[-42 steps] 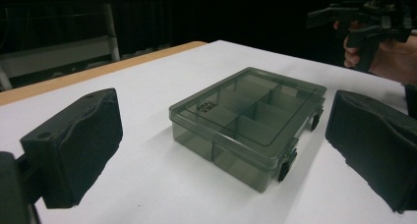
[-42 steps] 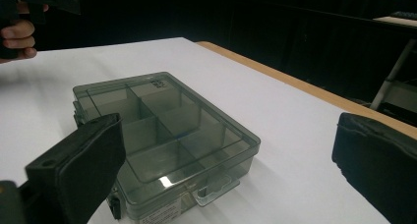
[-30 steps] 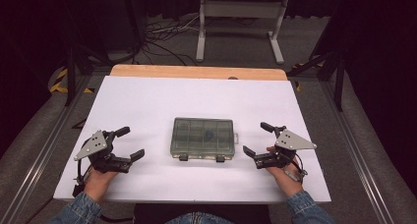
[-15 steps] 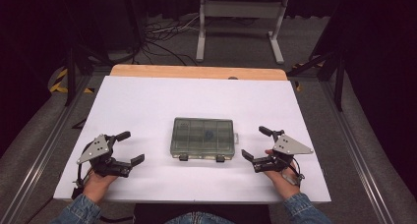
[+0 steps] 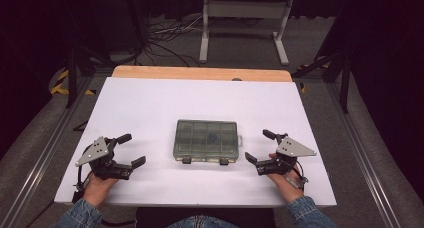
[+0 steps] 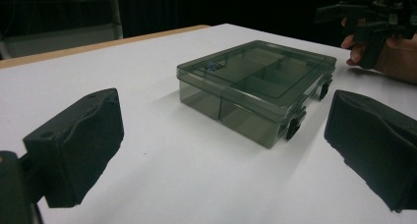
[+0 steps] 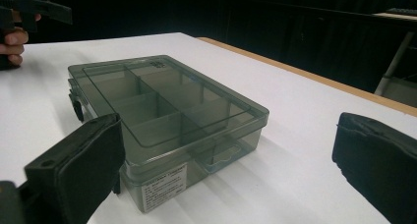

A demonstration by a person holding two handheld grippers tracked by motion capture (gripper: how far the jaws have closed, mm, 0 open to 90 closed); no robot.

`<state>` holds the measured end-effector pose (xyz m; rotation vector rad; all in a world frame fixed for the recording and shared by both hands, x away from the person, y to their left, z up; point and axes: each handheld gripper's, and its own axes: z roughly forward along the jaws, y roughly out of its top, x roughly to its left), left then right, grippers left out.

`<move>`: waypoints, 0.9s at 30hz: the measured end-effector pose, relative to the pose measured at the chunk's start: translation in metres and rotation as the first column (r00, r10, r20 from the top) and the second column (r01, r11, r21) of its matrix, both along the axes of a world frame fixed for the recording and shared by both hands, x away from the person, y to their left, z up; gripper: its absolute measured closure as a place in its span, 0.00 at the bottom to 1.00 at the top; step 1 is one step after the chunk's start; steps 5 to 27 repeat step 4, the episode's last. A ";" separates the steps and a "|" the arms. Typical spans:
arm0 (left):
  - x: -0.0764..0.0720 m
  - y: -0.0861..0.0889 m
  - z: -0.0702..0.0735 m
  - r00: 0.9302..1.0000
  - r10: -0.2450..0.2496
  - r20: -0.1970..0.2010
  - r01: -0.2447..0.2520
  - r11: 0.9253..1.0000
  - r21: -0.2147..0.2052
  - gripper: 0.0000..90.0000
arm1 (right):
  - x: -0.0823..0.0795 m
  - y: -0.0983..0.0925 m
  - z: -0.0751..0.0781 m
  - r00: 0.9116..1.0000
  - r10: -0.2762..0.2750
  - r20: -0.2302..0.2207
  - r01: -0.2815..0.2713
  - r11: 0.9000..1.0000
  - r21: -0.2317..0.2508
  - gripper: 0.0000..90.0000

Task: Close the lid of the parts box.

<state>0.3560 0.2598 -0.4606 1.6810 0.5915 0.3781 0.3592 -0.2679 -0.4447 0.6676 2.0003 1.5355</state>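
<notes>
- Box (image 5: 206, 140), smoky clear plastic with compartments, sits lid shut at the middle of the white counter (image 5: 150, 103), two black latches on its near edge.
- Left tongs (image 5: 131, 149) gape wide, empty, low over the counter, left of the box and apart from it.
- Right tongs (image 5: 259, 146) also spread, empty, right of the box, near its side, not touching.
- Small dark bit in one far compartment; can't tell what.

White table (image 5: 150, 108) with wooden far edge, metal stand (image 5: 243, 25), floor cables (image 5: 165, 35)
</notes>
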 end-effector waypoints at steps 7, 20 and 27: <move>0.000 0.000 0.000 1.000 0.000 -0.007 0.000 1.000 0.005 0.03 | 0.000 0.001 0.001 1.000 0.000 0.006 0.000 1.000 0.004 0.00; 0.000 0.000 0.000 1.000 0.000 -0.007 0.000 1.000 0.005 0.03 | 0.000 0.001 0.001 1.000 0.000 0.006 0.000 1.000 0.004 0.00; 0.000 0.000 0.000 1.000 0.000 -0.007 0.000 1.000 0.005 0.03 | 0.000 0.001 0.001 1.000 0.000 0.006 0.000 1.000 0.004 0.00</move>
